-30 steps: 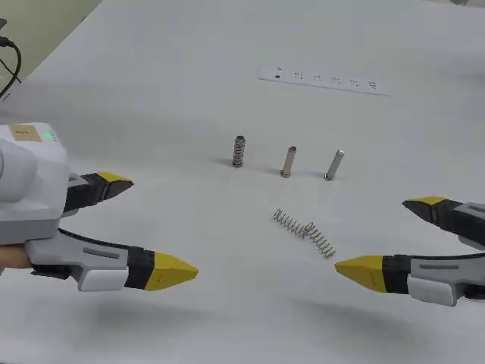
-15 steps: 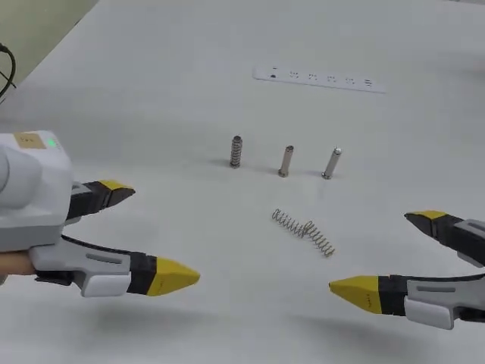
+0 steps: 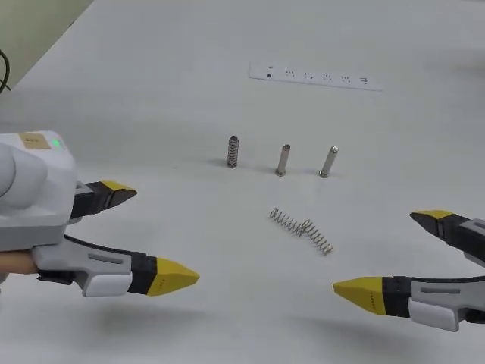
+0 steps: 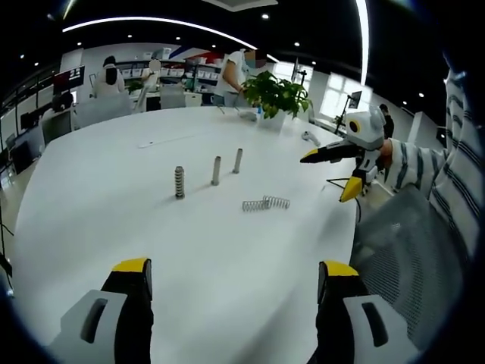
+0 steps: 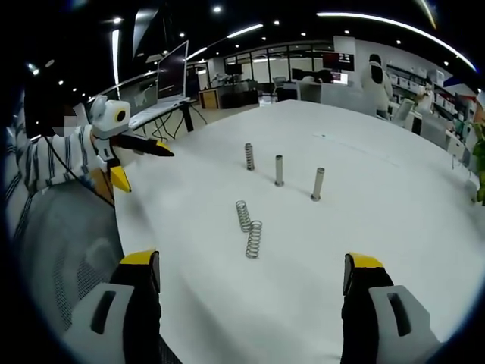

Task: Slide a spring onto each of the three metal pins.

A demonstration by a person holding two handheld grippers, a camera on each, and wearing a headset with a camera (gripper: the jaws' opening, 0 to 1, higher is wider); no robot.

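Three metal pins stand upright in a row mid-table. The left pin [image 3: 233, 152] [image 4: 179, 182] [image 5: 248, 156] wears a spring. The middle pin [image 3: 283, 160] [image 4: 216, 171] [image 5: 279, 170] and right pin [image 3: 329, 161] [image 4: 238, 161] [image 5: 317, 183] are bare. Two loose springs [image 3: 286, 221] [image 3: 319, 238] [image 4: 265, 203] [image 5: 242, 215] lie end to end in front of the pins. My left gripper [image 3: 151, 231] [image 4: 235, 267] hovers open at the near left, holding nothing. My right gripper [image 3: 388, 254] [image 5: 252, 260] hovers open at the near right, nothing between its fingers.
A white power strip [image 3: 314, 78] lies flat beyond the pins. The table's left edge [image 3: 45, 53] runs diagonally at the far left. A potted plant [image 4: 274, 92] stands at the table's far end. Bare white tabletop surrounds the pins and springs.
The right gripper has drifted a little toward me, staying open. The left gripper has barely moved. Pins and springs lie as before; the view shifted slightly.
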